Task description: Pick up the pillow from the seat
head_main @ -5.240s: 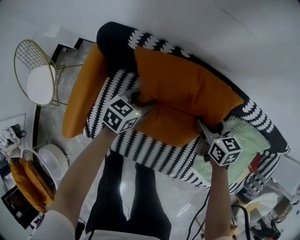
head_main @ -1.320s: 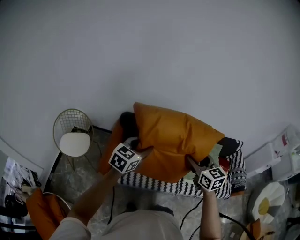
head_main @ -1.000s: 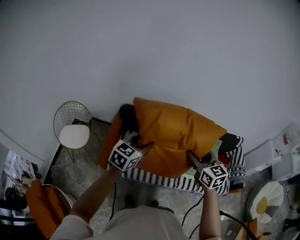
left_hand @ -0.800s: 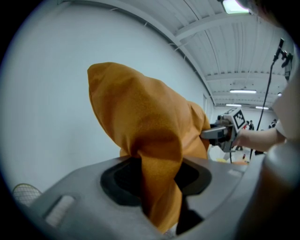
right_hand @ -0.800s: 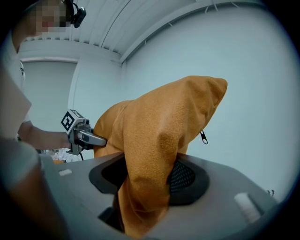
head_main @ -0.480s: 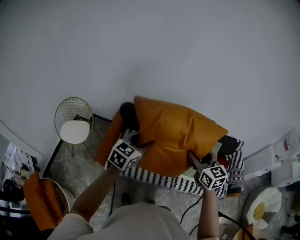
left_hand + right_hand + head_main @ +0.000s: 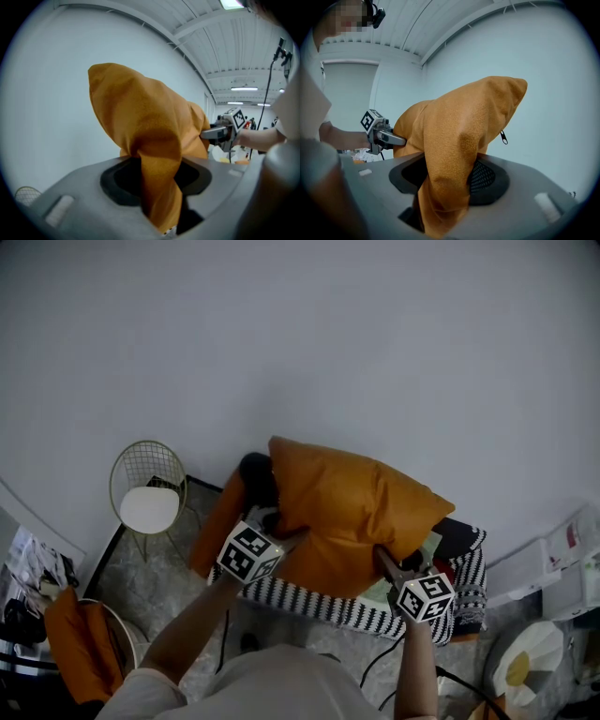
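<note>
An orange pillow (image 7: 352,512) hangs in the air above the black-and-white patterned seat (image 7: 375,615), held by both grippers. My left gripper (image 7: 286,542) is shut on the pillow's left edge, with orange fabric (image 7: 157,187) bunched between its jaws. My right gripper (image 7: 382,559) is shut on the pillow's right lower edge, and folded cloth (image 7: 445,187) fills its jaws. A zip pull (image 7: 503,137) dangles near the pillow's corner. In each gripper view the other gripper shows across the pillow.
A second orange cushion (image 7: 217,526) leans against the seat's left end. A gold wire chair (image 7: 148,493) with a white seat stands to the left. More orange cushions (image 7: 70,648) lie at lower left. Clutter and cables sit at lower right. A plain wall fills the background.
Hardly anything differs over the last second: the pillow stays held up between both grippers. About five seconds ago it was still low against the seat; the view has since widened.
</note>
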